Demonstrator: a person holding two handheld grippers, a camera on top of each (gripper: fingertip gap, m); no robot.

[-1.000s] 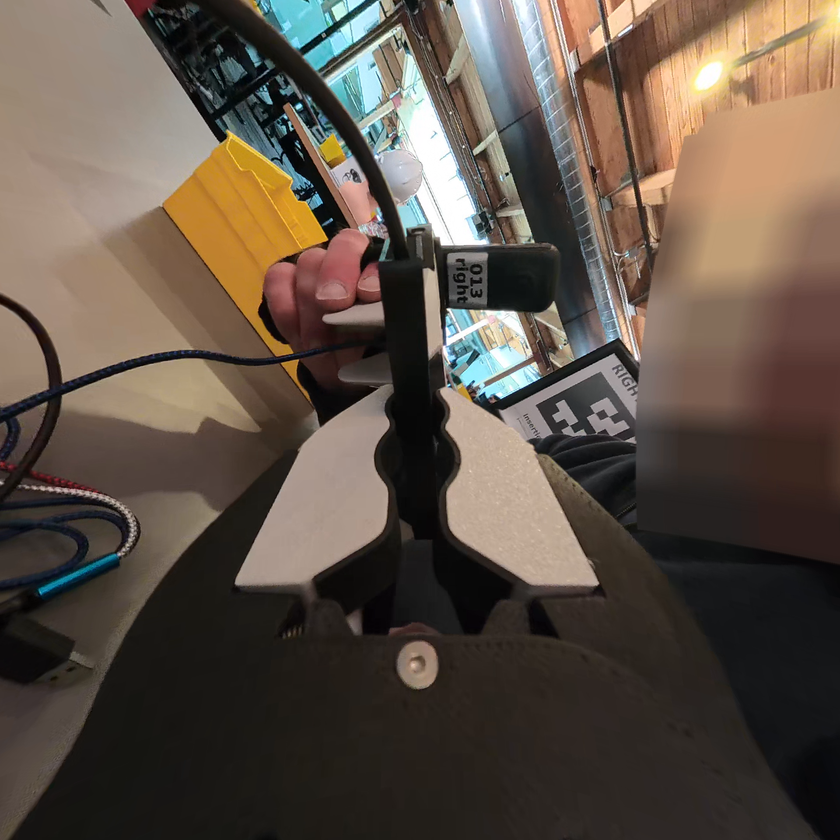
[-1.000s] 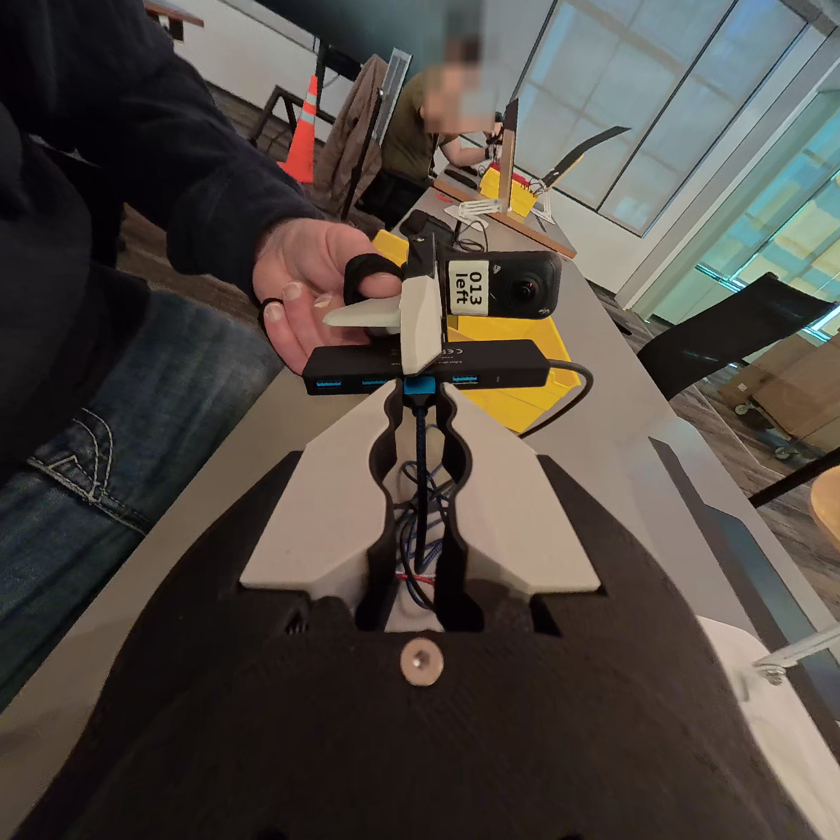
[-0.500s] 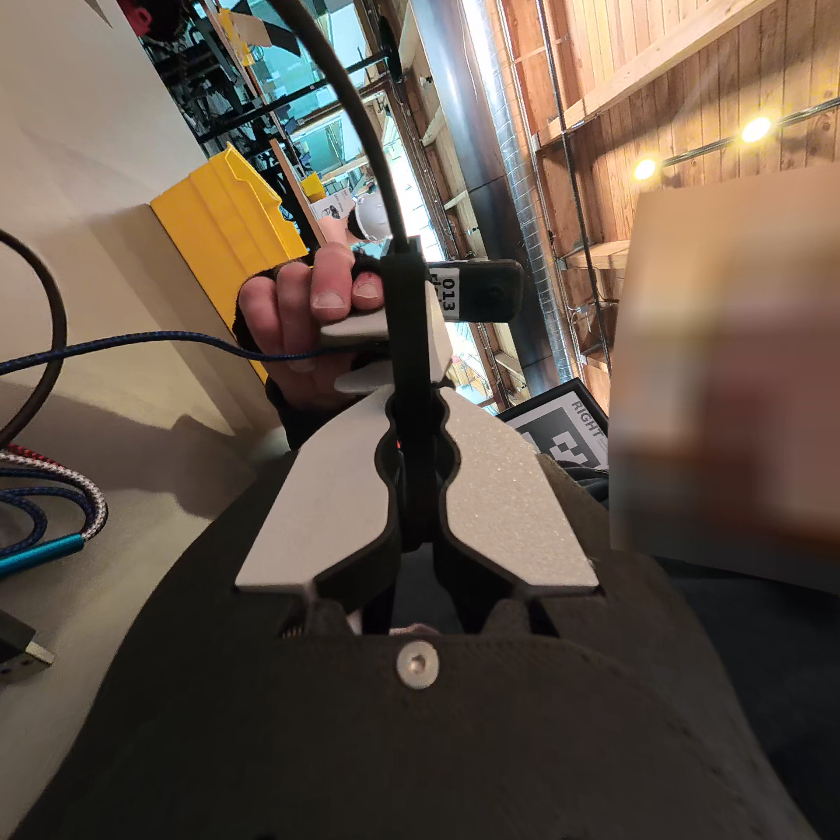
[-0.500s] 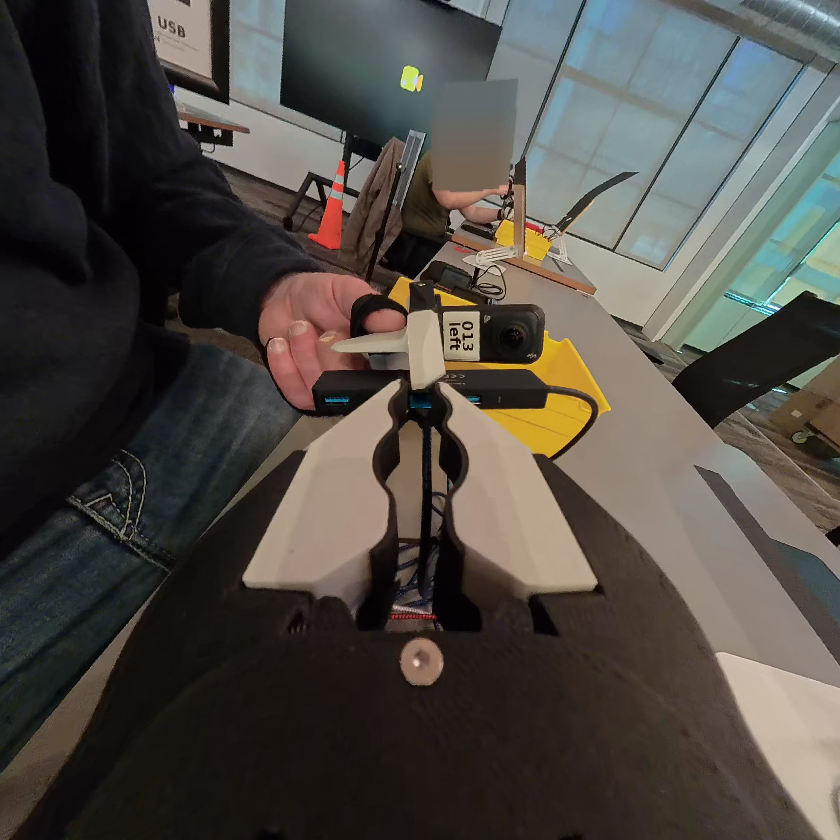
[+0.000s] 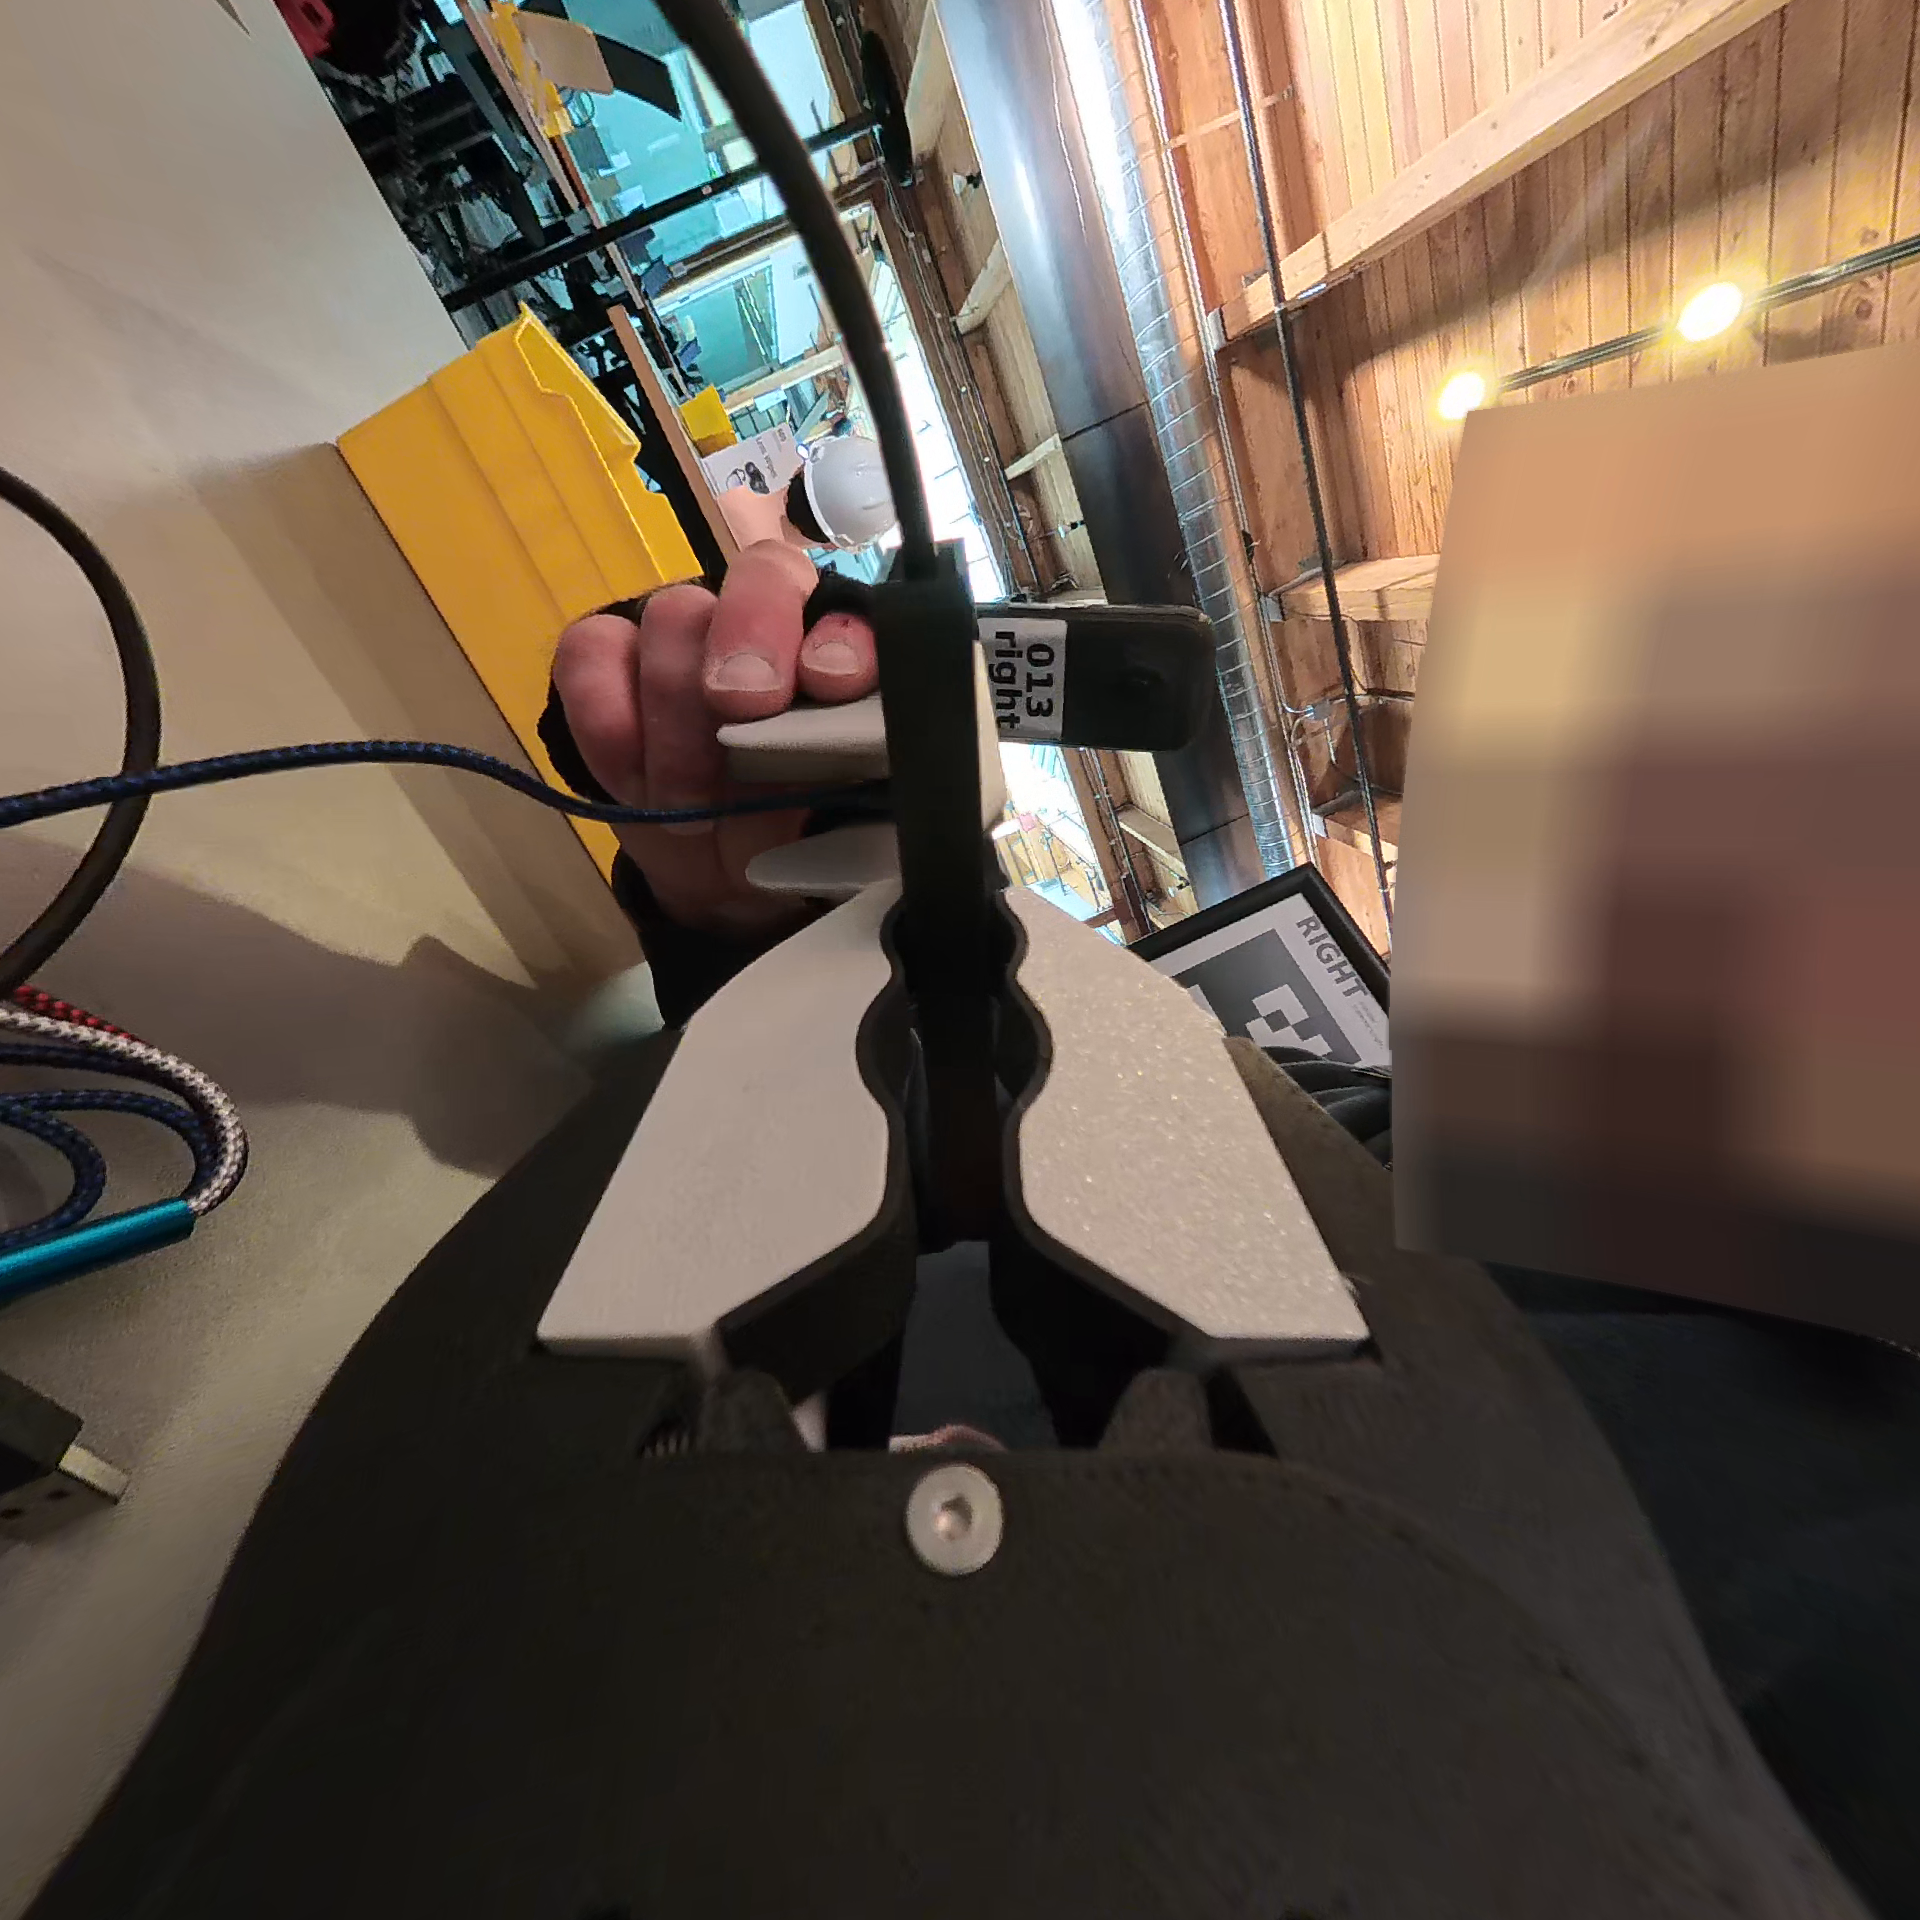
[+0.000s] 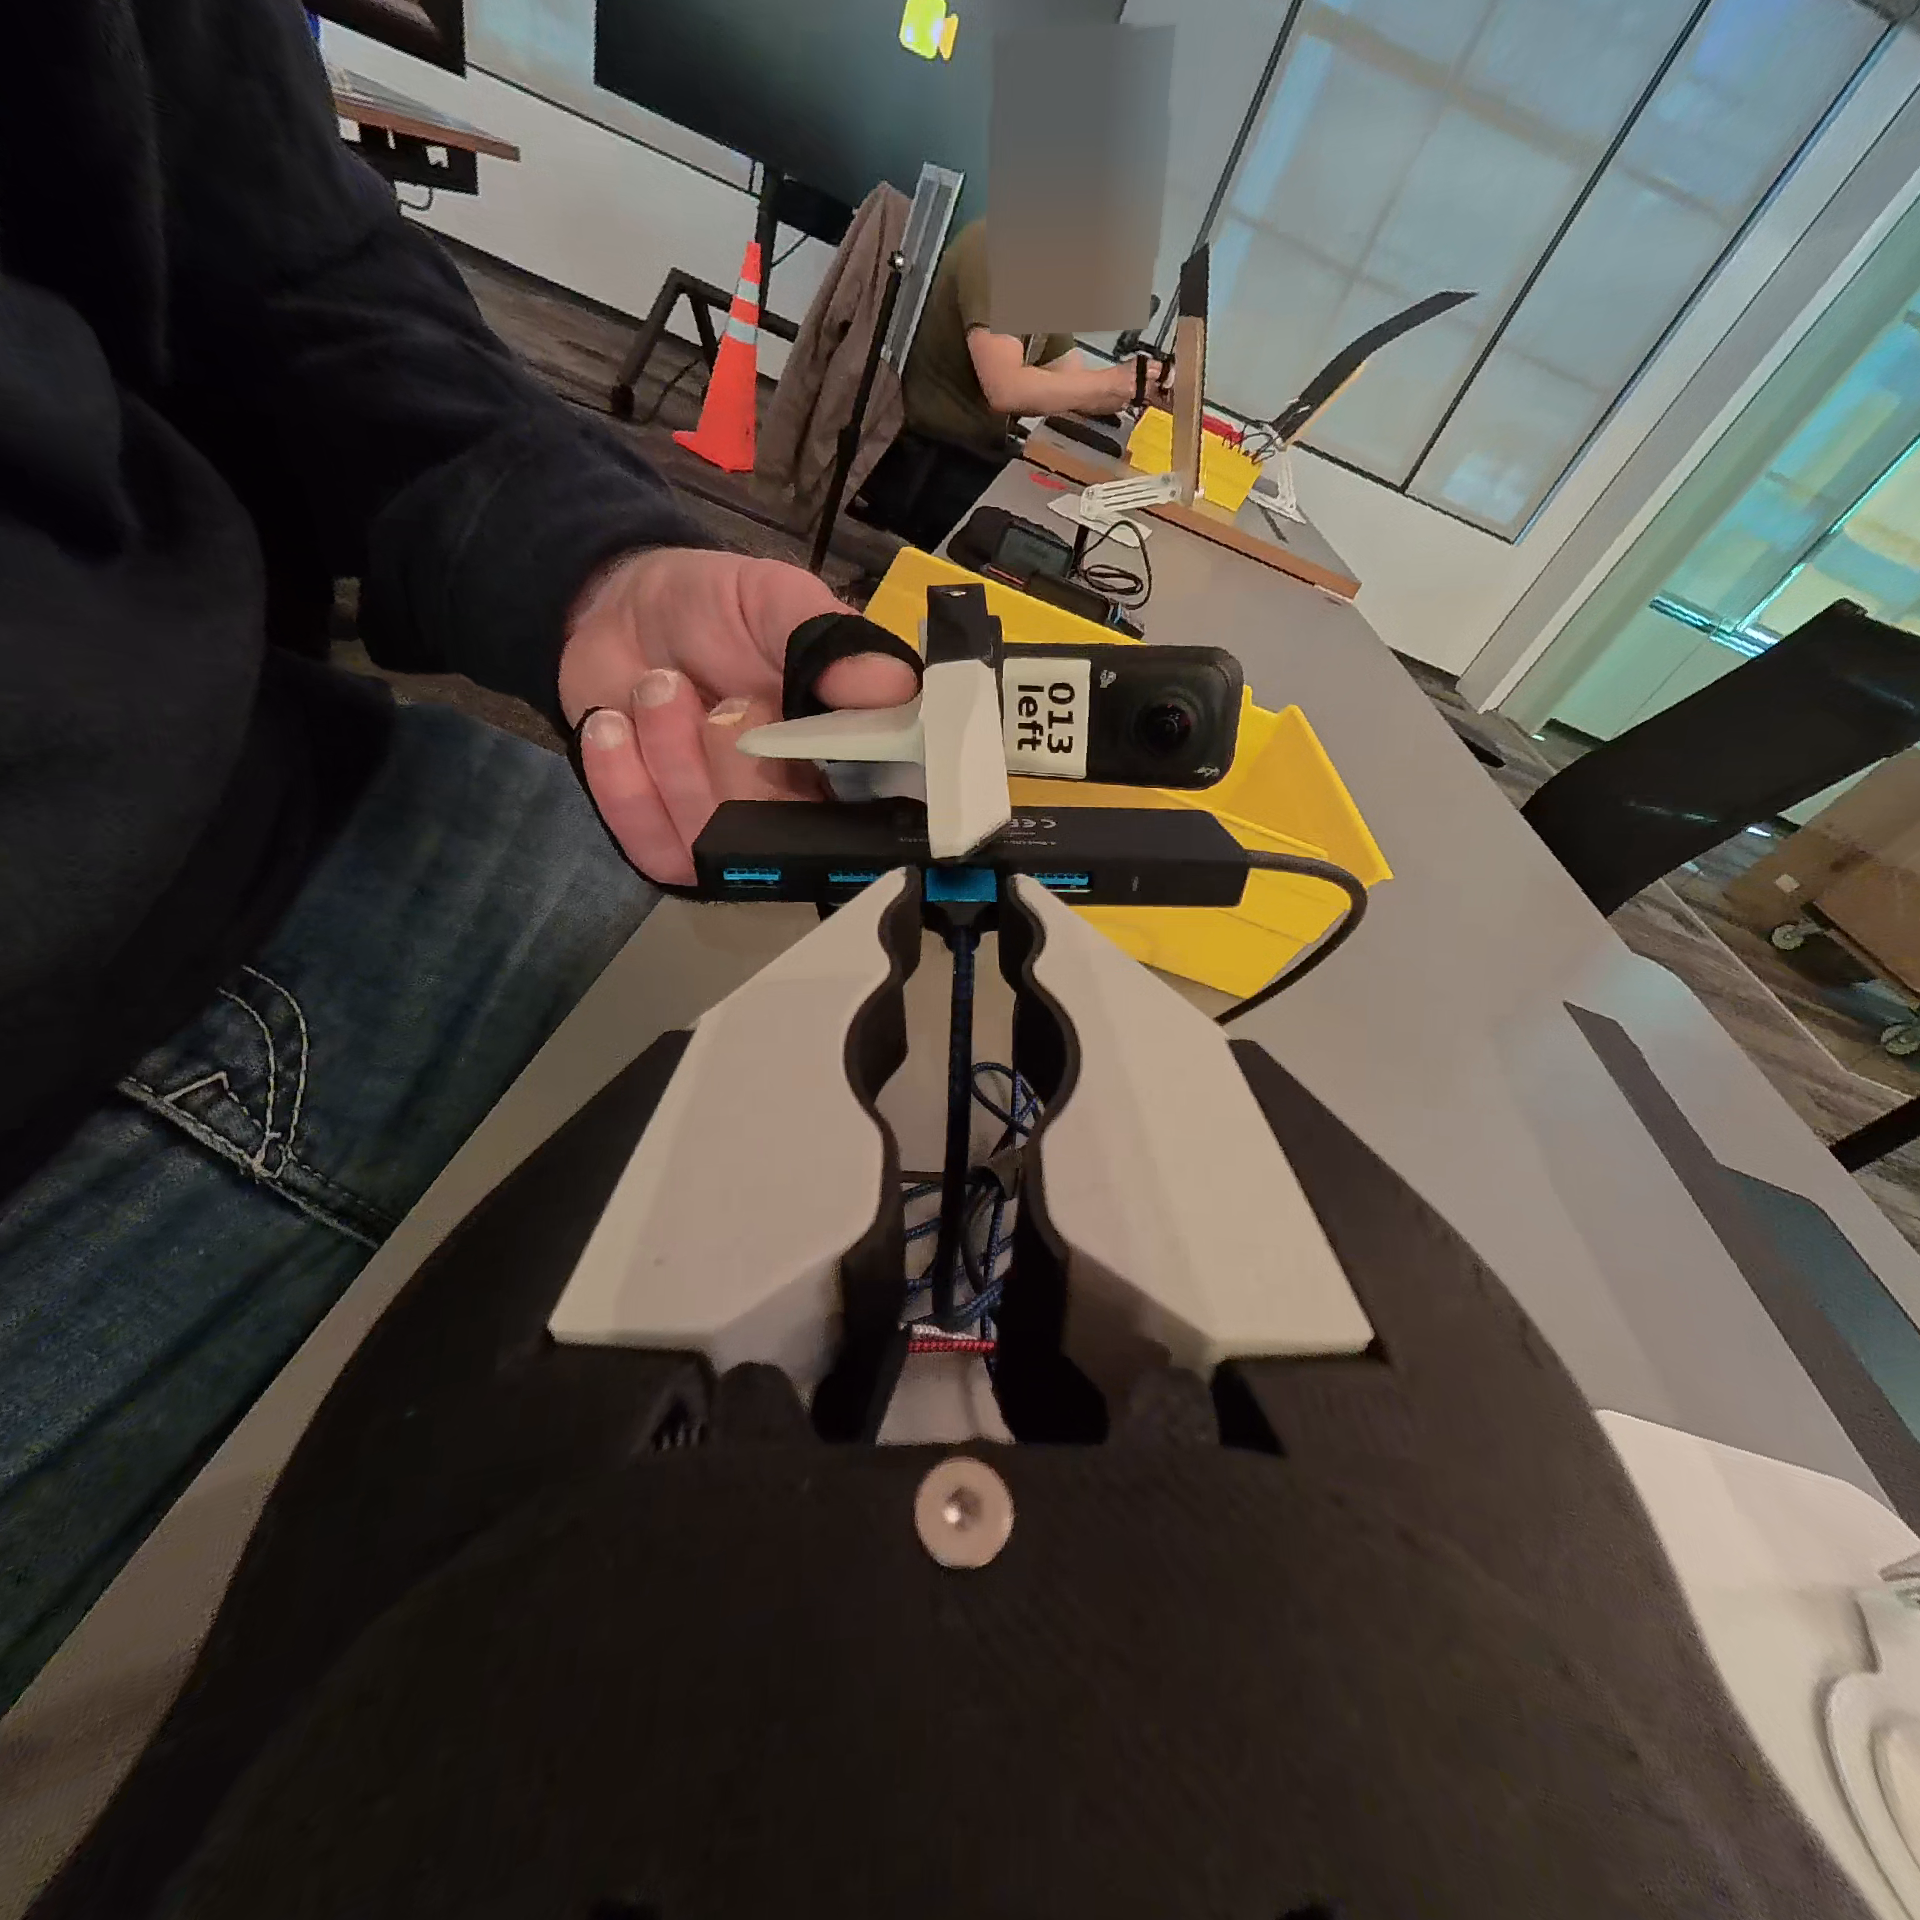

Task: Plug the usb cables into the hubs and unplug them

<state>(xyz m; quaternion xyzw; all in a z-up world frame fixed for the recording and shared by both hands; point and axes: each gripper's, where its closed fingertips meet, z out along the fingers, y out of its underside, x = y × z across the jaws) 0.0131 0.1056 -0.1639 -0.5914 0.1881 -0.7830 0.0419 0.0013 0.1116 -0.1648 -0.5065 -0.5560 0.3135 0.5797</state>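
Left gripper (image 5: 951, 925) is clamped on the black USB hub (image 6: 971, 847), gripping it edge-on across its middle. Right gripper (image 6: 961, 914) pinches the blue plug (image 6: 961, 885) of the dark blue braided cable (image 6: 958, 1049), the plug seated in the hub's third port with blue empty ports on either side. Both are held in the air above the grey table (image 6: 1455, 1039), facing each other. Behind the hub sits a yellow bin (image 6: 1278, 821), close to the right hand (image 5: 707, 717). Loose cables lie coiled on the table at the left: a red-white braided one (image 5: 197, 1101), a teal-ended one (image 5: 94, 1242) and a black plug (image 5: 47, 1470). The hub's own black lead (image 5: 821, 260) arches overhead
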